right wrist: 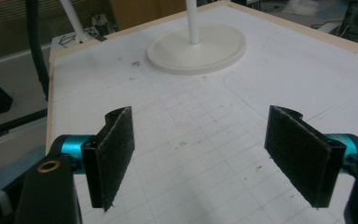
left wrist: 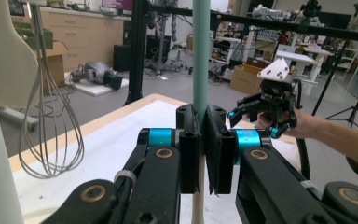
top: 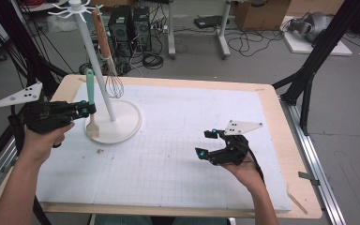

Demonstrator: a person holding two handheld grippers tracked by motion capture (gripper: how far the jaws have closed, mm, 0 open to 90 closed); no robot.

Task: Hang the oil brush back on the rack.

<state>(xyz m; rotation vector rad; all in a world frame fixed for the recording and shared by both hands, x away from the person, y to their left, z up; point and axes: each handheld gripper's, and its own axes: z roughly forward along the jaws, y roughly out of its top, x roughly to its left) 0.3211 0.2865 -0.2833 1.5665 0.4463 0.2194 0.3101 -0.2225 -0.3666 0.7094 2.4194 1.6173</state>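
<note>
Left gripper [top: 85, 111] clamps spatula [top: 91, 101].

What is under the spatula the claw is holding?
The spatula, pinched by the left claw, stands upright with its pale blade over the rim of the rack's round white base. Whether the blade touches it, I can't tell. The whisk hangs behind it.

Both grippers are black, with cyan collars behind the jaws and brass-coloured pivot screws. Beside the white stand base [top: 117, 123], the left gripper [top: 86, 110] carries a grey three-cornered plate dotted with holes; farther from it, the right gripper [top: 205, 143] bears the same plate and a black cable. Forearms are bare.
</note>
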